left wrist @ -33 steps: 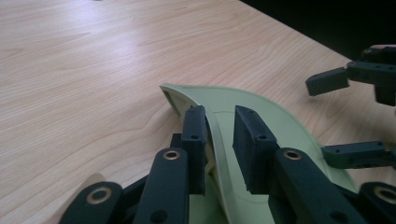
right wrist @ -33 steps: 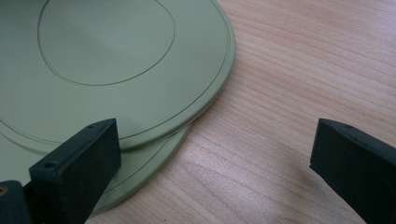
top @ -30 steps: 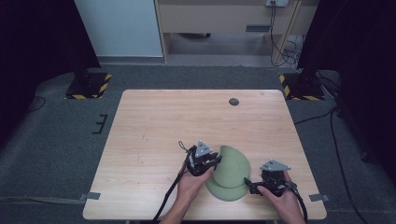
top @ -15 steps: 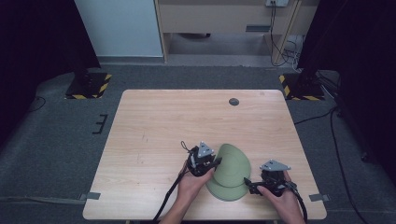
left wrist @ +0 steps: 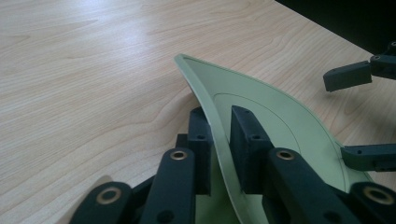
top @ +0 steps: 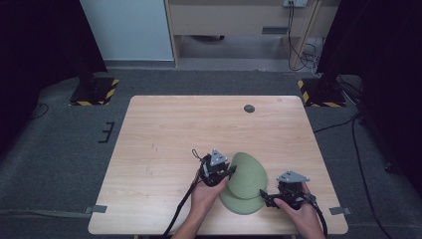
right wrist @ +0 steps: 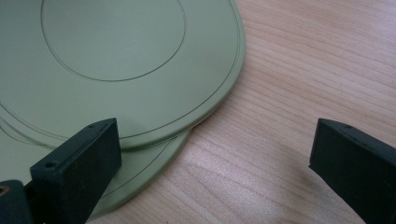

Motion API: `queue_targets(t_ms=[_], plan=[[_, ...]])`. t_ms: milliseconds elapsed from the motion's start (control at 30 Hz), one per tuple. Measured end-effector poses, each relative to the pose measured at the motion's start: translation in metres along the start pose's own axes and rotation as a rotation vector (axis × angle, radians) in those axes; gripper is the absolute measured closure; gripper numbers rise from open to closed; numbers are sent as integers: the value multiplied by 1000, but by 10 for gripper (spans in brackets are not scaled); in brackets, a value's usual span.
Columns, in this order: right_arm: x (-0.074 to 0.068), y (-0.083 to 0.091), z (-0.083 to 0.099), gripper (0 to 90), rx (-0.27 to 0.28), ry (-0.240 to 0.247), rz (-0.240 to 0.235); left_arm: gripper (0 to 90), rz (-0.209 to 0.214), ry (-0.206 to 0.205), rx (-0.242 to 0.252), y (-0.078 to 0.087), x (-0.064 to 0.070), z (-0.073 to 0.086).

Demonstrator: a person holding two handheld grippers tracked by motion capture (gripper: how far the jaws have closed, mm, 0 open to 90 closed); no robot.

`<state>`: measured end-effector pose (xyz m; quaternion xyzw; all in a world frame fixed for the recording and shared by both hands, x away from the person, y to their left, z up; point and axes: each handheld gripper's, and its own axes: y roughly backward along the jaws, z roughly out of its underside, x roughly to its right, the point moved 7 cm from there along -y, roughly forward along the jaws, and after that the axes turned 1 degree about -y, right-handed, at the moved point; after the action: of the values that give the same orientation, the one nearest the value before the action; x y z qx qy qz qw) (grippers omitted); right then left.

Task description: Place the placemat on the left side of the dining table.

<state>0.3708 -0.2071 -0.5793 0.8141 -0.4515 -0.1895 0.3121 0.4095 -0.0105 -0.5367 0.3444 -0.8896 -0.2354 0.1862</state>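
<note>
Green mat (top: 246, 181) — folded, edge pinched in left tongs (top: 225, 173) — right tongs (top: 265, 195) spread open beside it.

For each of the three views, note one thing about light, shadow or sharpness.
High view: even overhead light on the table, dark surroundings. Left gripper view: glare washes out the far wood, while the left gripper jaws pinching the green mat look slightly soft. Right gripper view: the mat's folded edge casts a thin shadow; the right gripper jaws blur.

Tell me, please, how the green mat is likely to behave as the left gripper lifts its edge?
Probably floppy: the green mat curls where the left gripper pinches it. It looks thin, so likely light. It may sag or fold over itself rather than lift flat.
</note>
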Motion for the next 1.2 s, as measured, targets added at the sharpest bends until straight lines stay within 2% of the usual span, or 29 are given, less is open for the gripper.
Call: queue_targets(t_ms=[100,233,433,500,733,800,1000,1200], plan=[[1,0,0,31,4,-11,-9,835,11,3,6,2,1,-2],[5,1,-2,38,15,-29,-1,848,29,-7,16,5,4,-7],[20,6,-3,39,41,-74,37,850,63,-7,45,12,10,-18],[27,9,-3,39,52,-92,59,852,69,-20,51,16,12,-22],[36,10,-3,40,64,-108,87,852,92,-33,77,24,17,-37],[36,10,-3,41,63,-111,93,853,109,-21,90,26,19,-41],[38,10,-3,41,65,-118,102,854,116,-29,109,32,19,-53],[40,10,-3,41,68,-124,109,854,106,-35,122,38,16,-64]])
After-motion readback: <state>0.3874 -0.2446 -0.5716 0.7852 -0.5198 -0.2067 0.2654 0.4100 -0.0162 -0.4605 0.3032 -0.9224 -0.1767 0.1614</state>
